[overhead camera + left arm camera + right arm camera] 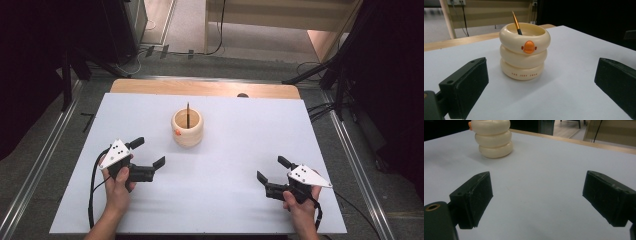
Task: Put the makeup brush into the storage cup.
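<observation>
A cream holder (187, 128) made of three stacked rings stands upright on the white table (225, 200), a little back from the middle. It bears an orange bill-shaped knob (529, 46), and a thin dark brush (516, 22) with an orange shaft leans inside it. My left gripper (148, 152) is open near the front left and points at the holder (524, 53), a short way off, with nothing between its jaws. At the front right my right gripper (272, 169) stands open and empty too. In its own view the holder (494, 141) sits far off at the upper left.
A wooden strip (205, 88) runs along the table's far edge. Metal rails (45, 150) flank the table on the floor, with cables (320, 107) at the back right. Black curtains hang on both sides. Light wooden furniture (280, 20) stands behind.
</observation>
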The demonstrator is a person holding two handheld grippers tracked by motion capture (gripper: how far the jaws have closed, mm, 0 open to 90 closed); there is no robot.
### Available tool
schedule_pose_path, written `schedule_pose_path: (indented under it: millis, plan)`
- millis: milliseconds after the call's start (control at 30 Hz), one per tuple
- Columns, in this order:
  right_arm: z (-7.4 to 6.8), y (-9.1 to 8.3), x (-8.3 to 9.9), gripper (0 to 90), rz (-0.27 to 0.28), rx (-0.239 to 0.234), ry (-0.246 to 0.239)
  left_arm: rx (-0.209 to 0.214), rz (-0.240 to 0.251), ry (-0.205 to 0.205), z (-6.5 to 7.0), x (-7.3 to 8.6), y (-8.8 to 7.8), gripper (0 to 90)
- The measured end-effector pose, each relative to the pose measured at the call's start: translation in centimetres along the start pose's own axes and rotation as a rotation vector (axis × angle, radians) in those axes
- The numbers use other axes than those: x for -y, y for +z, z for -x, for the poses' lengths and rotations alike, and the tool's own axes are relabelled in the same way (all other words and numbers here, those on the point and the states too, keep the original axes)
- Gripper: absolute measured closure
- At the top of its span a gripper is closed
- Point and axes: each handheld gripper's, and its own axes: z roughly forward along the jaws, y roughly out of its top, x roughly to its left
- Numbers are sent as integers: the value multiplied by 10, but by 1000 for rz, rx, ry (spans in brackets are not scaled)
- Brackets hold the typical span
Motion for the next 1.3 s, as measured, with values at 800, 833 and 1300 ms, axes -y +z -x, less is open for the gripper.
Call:
schedule_pose_path:
  millis: [800,833,1300]
  plan:
    - [1,-1,0,95,4,3,0,-49,1,-27,-14,21,-42,0]
    - [1,-1,0,95,4,4,-2,-53,0,-25,-14,21,-44,0]
    - [2,-2,0,95,1,10,-3,-56,1,-38,-17,32,-66,0]
